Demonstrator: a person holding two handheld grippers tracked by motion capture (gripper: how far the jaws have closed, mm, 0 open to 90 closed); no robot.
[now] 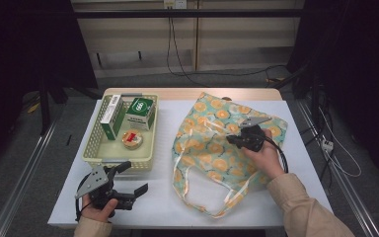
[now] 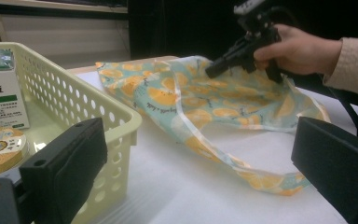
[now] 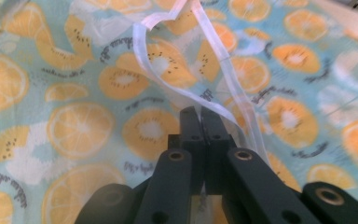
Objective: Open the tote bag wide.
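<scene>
Two grippers at work — one idle and wide, one pinched on the bag.

Left gripper (image 1: 131,178) hovers with its jaws spread wide and empty, just beside the near wall of the cream basket (image 1: 93,143) that holds two boxes (image 1: 140,112) and a round tin (image 1: 132,138). To the right of those fingers lies the orange-print tote bag (image 1: 212,148), flat on the white table (image 1: 286,148), handles trailing toward the person. Right gripper (image 1: 233,139) — clearly the nearer one — has its jaws closed together on a fold of the bag's fabric near the white-trimmed opening (image 3: 186,100). Lifting that fold should open the mouth, which faces leftward toward the basket.
</scene>
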